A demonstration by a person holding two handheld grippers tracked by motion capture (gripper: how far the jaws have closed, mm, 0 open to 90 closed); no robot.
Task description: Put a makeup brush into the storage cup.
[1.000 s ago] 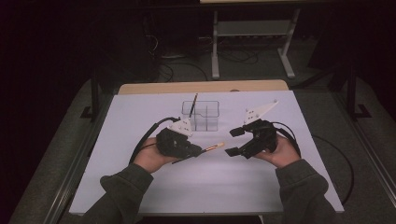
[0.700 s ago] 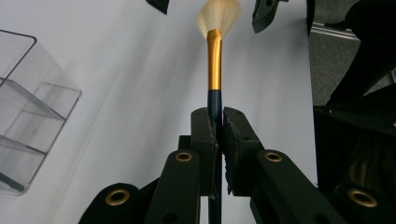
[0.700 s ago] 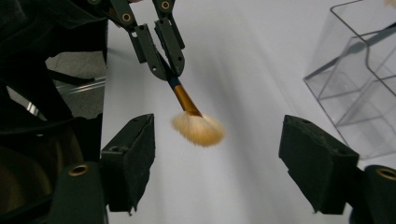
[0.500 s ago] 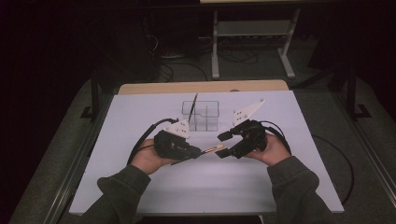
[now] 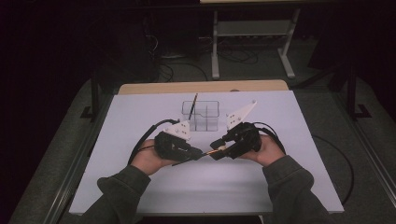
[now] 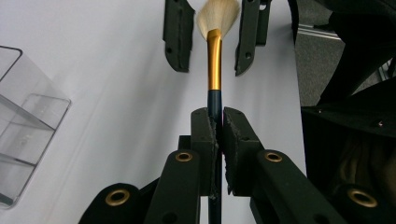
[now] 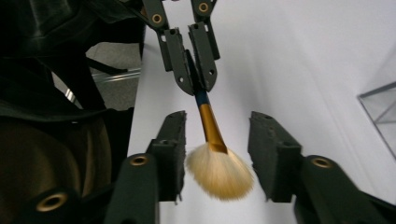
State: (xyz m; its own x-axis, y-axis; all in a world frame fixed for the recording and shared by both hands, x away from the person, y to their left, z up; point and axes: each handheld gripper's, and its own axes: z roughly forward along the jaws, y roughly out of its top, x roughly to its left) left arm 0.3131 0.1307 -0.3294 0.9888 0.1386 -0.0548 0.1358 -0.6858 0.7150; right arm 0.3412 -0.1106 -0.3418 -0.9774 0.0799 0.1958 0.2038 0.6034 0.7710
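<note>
Gold-ferruled fan brush (image 6: 214, 60), dark handle clamped in left tongs (image 6: 217, 128); right tongs (image 7: 217, 154), closing, flank its pale bristles untouched.

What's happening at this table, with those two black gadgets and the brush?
A person holds black tongs in each hand over a white-covered table. The left tongs are clamped on the dark handle of a gold-collared makeup brush with pale bristles. The right tongs have just been closing around its bristle end, without pressing on it yet. It looks like a handover. A clear plastic divided organiser, already holding one thin stick-like item, stands behind.
</note>
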